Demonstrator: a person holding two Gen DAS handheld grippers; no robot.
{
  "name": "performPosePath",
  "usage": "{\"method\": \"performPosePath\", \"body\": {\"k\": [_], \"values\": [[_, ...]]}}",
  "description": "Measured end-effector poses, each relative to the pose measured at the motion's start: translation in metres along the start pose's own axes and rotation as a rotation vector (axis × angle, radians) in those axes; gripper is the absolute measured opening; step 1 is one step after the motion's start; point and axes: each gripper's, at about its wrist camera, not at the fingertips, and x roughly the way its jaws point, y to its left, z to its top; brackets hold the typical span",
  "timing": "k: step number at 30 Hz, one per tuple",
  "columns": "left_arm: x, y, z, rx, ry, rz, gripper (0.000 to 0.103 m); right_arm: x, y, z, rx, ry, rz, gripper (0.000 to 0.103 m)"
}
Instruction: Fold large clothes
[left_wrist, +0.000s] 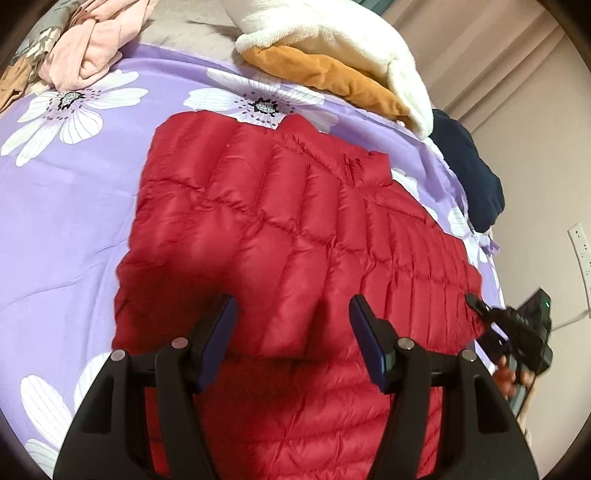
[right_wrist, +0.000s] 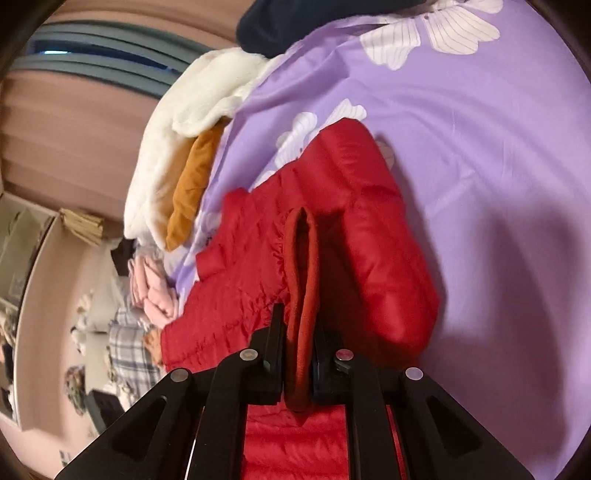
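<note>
A red quilted puffer jacket lies spread on a purple flowered bedsheet. My left gripper is open and empty, hovering just above the jacket's near part. My right gripper is shut on the jacket's red knit cuff, with the sleeve lifted off the sheet. In the left wrist view the right gripper shows at the jacket's right edge, held by a hand.
A white fleece over an orange garment lies at the far side, with a navy garment at the right bed edge. A pink clothes pile lies far left. A wall with a socket is at the right.
</note>
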Motion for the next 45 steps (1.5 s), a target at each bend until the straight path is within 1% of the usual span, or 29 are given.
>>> {"method": "performPosePath", "body": {"k": [1, 2, 4, 5, 7, 9, 10, 11, 13, 14, 15, 16, 17, 18, 19, 20, 21, 22, 24, 25, 28, 32, 33, 34, 35, 37, 41, 43, 45], "values": [[0.002, -0.001, 0.001, 0.002, -0.001, 0.006, 0.063, 0.0, 0.001, -0.003, -0.003, 0.006, 0.011, 0.012], [0.004, -0.001, 0.003, 0.006, -0.001, 0.012, 0.063, 0.0, 0.001, -0.005, -0.016, 0.015, 0.001, 0.012], [0.008, 0.0, 0.005, 0.013, 0.001, 0.028, 0.064, 0.007, -0.002, -0.009, -0.032, 0.07, -0.04, 0.012], [0.01, 0.001, 0.006, 0.015, 0.006, 0.034, 0.064, 0.006, -0.002, -0.01, -0.04, 0.081, -0.056, 0.012], [0.016, 0.009, 0.006, 0.003, 0.017, 0.053, 0.064, 0.004, -0.004, -0.013, -0.041, 0.084, -0.08, 0.012], [0.016, 0.015, 0.005, -0.008, 0.025, 0.06, 0.064, -0.005, 0.002, -0.017, -0.074, 0.065, -0.114, 0.018], [0.014, 0.015, 0.003, -0.004, 0.026, 0.065, 0.064, -0.016, 0.013, -0.019, -0.142, 0.015, -0.173, 0.024], [0.01, 0.014, 0.002, 0.006, 0.022, 0.063, 0.064, -0.023, 0.019, -0.021, -0.193, -0.023, -0.212, 0.026], [-0.002, 0.007, -0.001, 0.054, -0.007, 0.067, 0.064, -0.043, 0.044, -0.028, -0.349, -0.152, -0.321, 0.028], [-0.006, 0.004, -0.001, 0.08, -0.025, 0.075, 0.064, -0.047, 0.05, -0.029, -0.387, -0.187, -0.336, 0.028], [-0.01, 0.0, -0.002, 0.103, -0.043, 0.085, 0.064, -0.051, 0.06, -0.034, -0.444, -0.22, -0.324, 0.028], [-0.013, -0.002, -0.003, 0.125, -0.062, 0.092, 0.064, -0.049, 0.063, -0.036, -0.478, -0.208, -0.288, 0.028], [-0.012, -0.003, -0.003, 0.132, -0.068, 0.096, 0.064, -0.042, 0.064, -0.038, -0.497, -0.173, -0.253, 0.028], [-0.009, -0.003, -0.004, 0.133, -0.067, 0.1, 0.062, -0.034, 0.063, -0.039, -0.503, -0.142, -0.241, 0.028], [-0.003, -0.002, -0.005, 0.13, -0.053, 0.101, 0.062, -0.02, 0.061, -0.043, -0.515, -0.09, -0.25, 0.028], [0.004, -0.001, -0.007, 0.127, -0.035, 0.105, 0.06, -0.012, 0.059, -0.046, -0.525, -0.072, -0.268, 0.027], [0.013, 0.001, -0.011, 0.132, -0.019, 0.124, 0.055, 0.0, 0.053, -0.049, -0.539, -0.046, -0.299, 0.027], [0.019, 0.0, -0.013, 0.144, -0.007, 0.149, 0.053, 0.01, 0.047, -0.051, -0.539, -0.019, -0.319, 0.027], [0.028, 0.002, -0.017, 0.165, 0.02, 0.178, 0.053, 0.023, 0.039, -0.052, -0.523, 0.016, -0.338, 0.027], [0.033, 0.004, -0.019, 0.17, 0.042, 0.185, 0.053, 0.027, 0.034, -0.051, -0.514, 0.025, -0.339, 0.027], [0.027, 0.009, -0.019, 0.144, 0.054, 0.176, 0.053, 0.021, 0.037, -0.049, -0.486, 0.023, -0.32, 0.027], [-0.005, 0.015, -0.032, 0.078, 0.042, 0.114, 0.057, -0.019, 0.044, -0.064, -0.462, -0.009, -0.24, 0.029], [-0.019, 0.018, -0.039, 0.069, 0.027, 0.099, 0.062, -0.031, 0.042, -0.069, -0.457, -0.018, -0.232, 0.03], [-0.027, 0.019, -0.046, 0.06, 0.017, 0.092, 0.067, -0.042, 0.039, -0.074, -0.451, -0.025, -0.229, 0.037], [-0.038, 0.022, -0.056, 0.045, 0.009, 0.081, 0.069, -0.048, 0.038, -0.078, -0.446, -0.032, -0.229, 0.045], [-0.059, 0.034, -0.08, 0.0, -0.001, 0.055, 0.074, -0.071, 0.023, -0.09, -0.418, -0.05, -0.24, 0.05], [-0.089, 0.072, -0.126, -0.158, -0.006, -0.025, 0.074, -0.1, -0.008, -0.106, -0.338, -0.047, -0.262, 0.05], [-0.099, 0.089, -0.147, -0.234, -0.006, -0.074, 0.074, -0.112, -0.027, -0.116, -0.288, -0.038, -0.256, 0.05], [-0.107, 0.098, -0.162, -0.277, -0.009, -0.096, 0.075, -0.119, -0.037, -0.121, -0.246, -0.028, -0.25, 0.05]]}}
